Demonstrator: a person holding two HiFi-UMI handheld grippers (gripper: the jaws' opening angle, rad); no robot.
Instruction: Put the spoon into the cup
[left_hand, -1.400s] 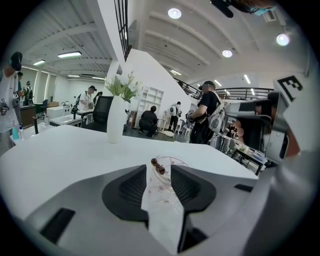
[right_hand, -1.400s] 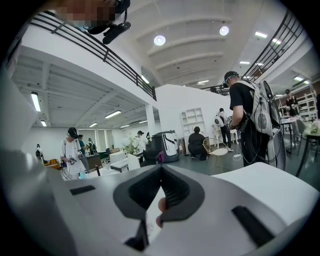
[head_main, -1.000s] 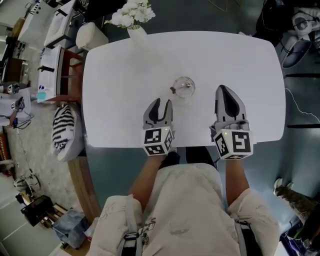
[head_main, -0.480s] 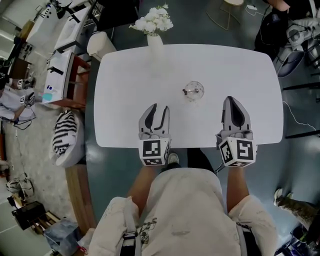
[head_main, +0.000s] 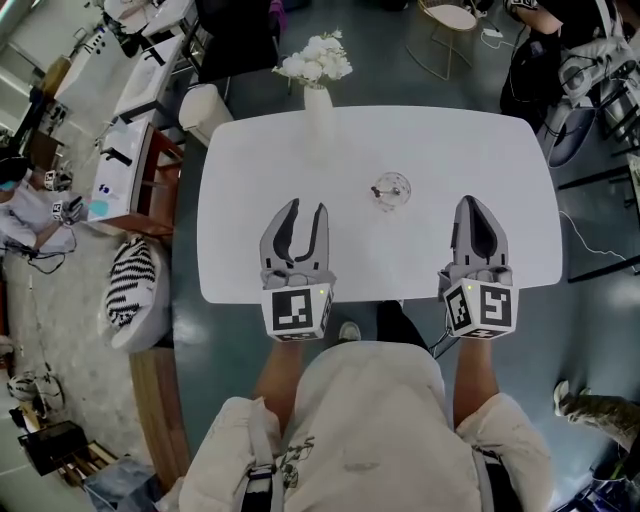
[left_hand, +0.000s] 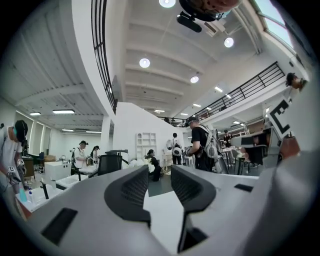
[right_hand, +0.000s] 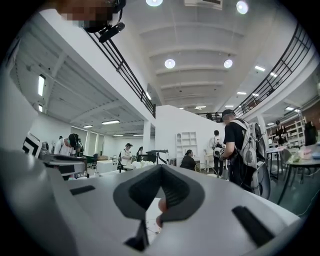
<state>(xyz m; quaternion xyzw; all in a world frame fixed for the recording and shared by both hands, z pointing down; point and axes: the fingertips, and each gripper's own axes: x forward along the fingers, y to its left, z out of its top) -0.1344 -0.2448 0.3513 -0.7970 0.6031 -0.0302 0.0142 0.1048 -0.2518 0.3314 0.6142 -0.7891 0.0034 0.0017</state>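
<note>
The left gripper's (left_hand: 159, 180) ribbed fingers (left_hand: 132, 192) stand apart with only bare white tabletop between them; in the head view this gripper (head_main: 305, 210) hangs over the table (head_main: 250, 160), near the cup (head_main: 391, 190) and to its left, on the person's side. The right gripper's (right_hand: 160, 170) fingers (right_hand: 177, 195) meet at their tips, leaving a narrow gap below; a small pinkish shape shows in that gap, too blurred to name; in the head view this gripper (head_main: 473, 207) sits right of the cup, tips together, nothing seen held. Both gripper views look out level over the table, so the gripper bodies cut off most of its top.

The cup is clear glass and stands alone near the table's middle; a small dark bit shows at its left edge, too small to tell whether it is the spoon. Each gripper carries a cube (head_main: 296, 311) with black-and-white square markers facing up; they are patterns, not words.

Beyond the cup, at the table's far edge, a white vase (head_main: 318, 100) holds white flowers (head_main: 315, 62). Far left of the cup, off the table, boxes (head_main: 105, 190) bear blue labels too small to read.
</note>
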